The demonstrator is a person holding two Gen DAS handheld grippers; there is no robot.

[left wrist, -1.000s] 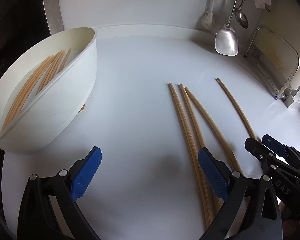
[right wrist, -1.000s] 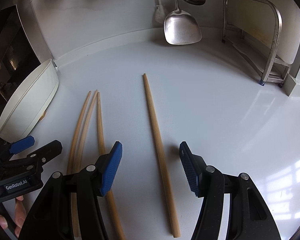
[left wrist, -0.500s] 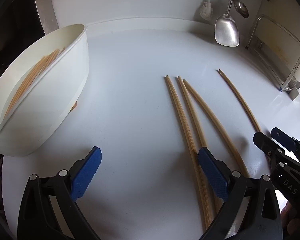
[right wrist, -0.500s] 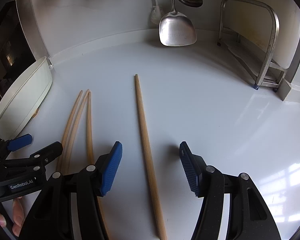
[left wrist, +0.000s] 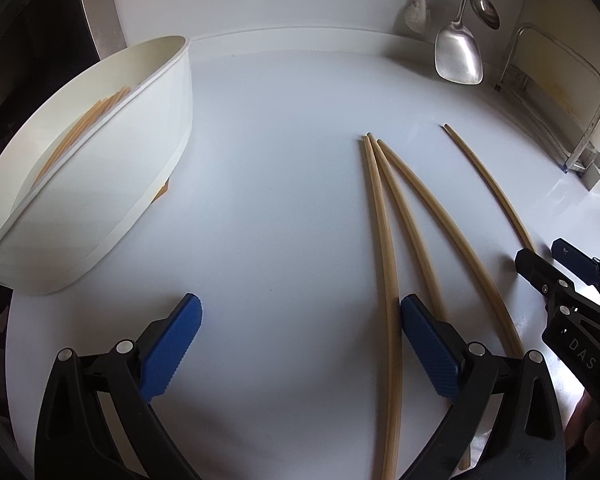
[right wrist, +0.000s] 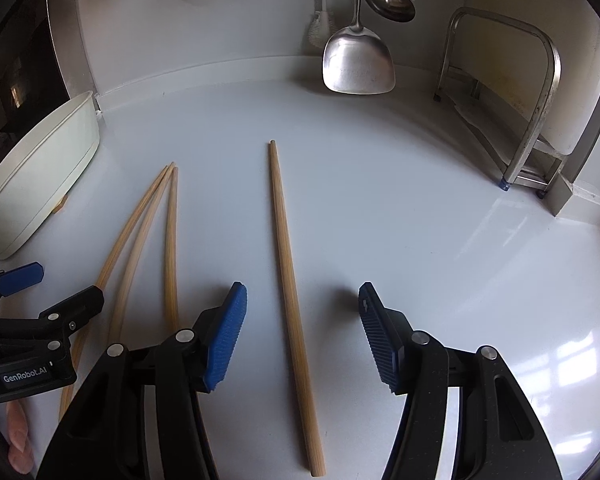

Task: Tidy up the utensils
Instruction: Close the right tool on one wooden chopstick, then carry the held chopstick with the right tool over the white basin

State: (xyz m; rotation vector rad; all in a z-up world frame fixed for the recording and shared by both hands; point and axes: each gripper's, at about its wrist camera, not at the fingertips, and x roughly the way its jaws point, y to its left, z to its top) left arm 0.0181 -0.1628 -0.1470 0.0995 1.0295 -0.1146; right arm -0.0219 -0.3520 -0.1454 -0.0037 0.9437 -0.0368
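Left gripper hangs released over the white worktop; three chopsticks fan beside its right pad, a white bin (more chopsticks inside) at the left edge. Right gripper, jaws apart, straddles a lone chopstick without touching it.

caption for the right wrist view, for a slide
Open right tongs straddle a lone chopstick on the white counter; three more lie left, near a white tub.
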